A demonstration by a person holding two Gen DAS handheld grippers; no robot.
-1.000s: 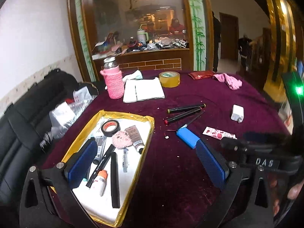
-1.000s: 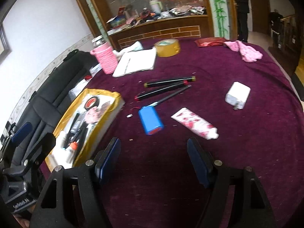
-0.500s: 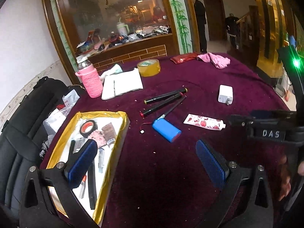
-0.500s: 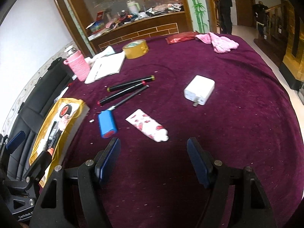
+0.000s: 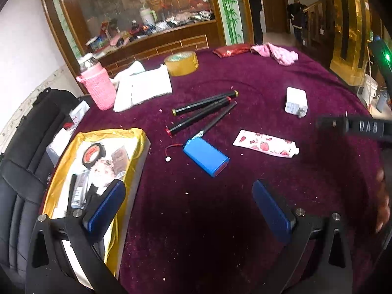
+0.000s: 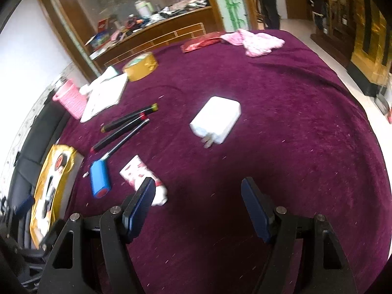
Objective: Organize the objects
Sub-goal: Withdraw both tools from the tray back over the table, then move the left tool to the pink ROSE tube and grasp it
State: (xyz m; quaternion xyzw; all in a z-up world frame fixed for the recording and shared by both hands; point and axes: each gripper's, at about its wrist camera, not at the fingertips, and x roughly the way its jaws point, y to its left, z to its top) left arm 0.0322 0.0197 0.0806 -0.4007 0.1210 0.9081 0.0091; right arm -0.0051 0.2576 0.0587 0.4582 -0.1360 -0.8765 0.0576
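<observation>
Black handle lettered "DAS", strawberry-print tube

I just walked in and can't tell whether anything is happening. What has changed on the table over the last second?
Only the tongs moved. Both swung rightward across the table: the left tongs left the gold tray and now face the blue battery pack; the right tongs now face the white charger. Both stayed open and empty. Markers, tube and everything else lie as before.

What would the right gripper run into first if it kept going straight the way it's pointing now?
Probably bare tablecloth. The open right gripper points down at empty cloth, with the white charger lying further ahead, roughly on its line. The floral tube sits off beside one finger. Depth is hard to judge.
</observation>
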